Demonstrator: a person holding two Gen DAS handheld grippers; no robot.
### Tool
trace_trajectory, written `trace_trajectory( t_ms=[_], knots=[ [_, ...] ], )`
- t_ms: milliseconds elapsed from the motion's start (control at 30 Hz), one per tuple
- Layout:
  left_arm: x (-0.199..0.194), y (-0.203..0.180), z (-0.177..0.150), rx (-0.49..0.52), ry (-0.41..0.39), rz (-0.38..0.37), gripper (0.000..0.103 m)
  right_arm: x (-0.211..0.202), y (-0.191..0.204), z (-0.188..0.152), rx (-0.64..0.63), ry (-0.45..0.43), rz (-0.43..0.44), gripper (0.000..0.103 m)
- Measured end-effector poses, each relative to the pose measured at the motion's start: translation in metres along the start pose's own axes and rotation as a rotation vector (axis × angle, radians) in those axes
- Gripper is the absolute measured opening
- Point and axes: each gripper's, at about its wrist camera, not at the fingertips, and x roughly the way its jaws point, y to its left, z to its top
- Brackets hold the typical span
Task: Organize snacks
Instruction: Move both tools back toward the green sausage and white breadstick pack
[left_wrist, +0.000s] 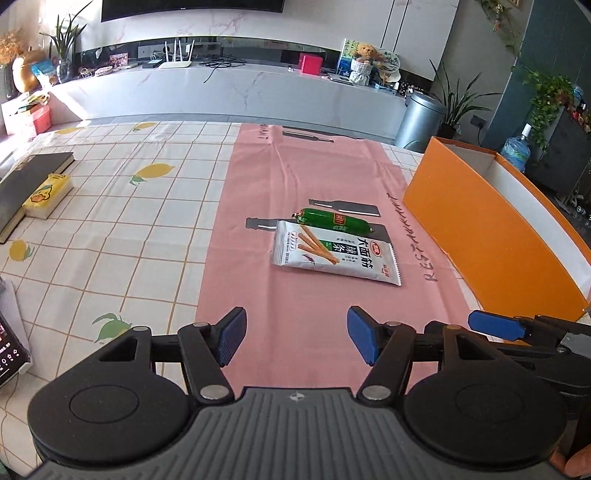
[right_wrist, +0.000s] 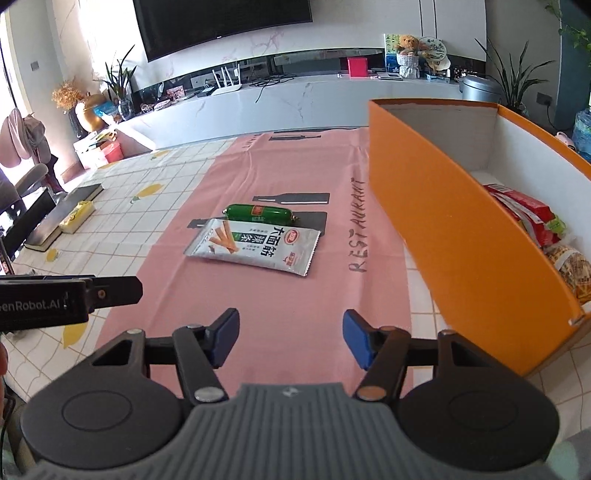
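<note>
A silver snack packet (left_wrist: 334, 254) with printed brown sticks and dark lettering lies flat on the pink cloth (left_wrist: 295, 177), its crimped edge toward the orange box (left_wrist: 491, 229). Touching its far side is a green sausage (left_wrist: 334, 220) with a red label, lying lengthwise. In the right wrist view the packet (right_wrist: 255, 246) and sausage (right_wrist: 258, 213) sit left of the box (right_wrist: 443, 206), which holds red packets (right_wrist: 524, 214) and a yellowish one (right_wrist: 574, 269); the box wall hides most of them. The left gripper (left_wrist: 295, 339) hangs with its blue fingers apart and holding nothing, near the cloth's near end. The right gripper (right_wrist: 290, 338) is likewise spread and bare. A book (left_wrist: 26, 188) and a yellow box (left_wrist: 48, 195) lie well off to the left.
</note>
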Motion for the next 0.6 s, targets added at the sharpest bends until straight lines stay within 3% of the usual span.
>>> trace_trajectory(
  t_ms=[267,467,600],
  knots=[
    [0.04,0.004,0.011,-0.013,0.025,0.006,0.068,0.044,0.005,0.021,-0.127,0.018,-0.004,0.051],
    [0.06,0.009,0.02,-0.045,0.014,0.025,0.065,0.073,-0.001,0.048,-0.141,-0.017,-0.046,0.028],
    [0.07,0.006,0.023,-0.031,0.022,0.049,0.063,0.096,-0.002,0.063,-0.162,-0.024,-0.096,0.027]
  ],
)
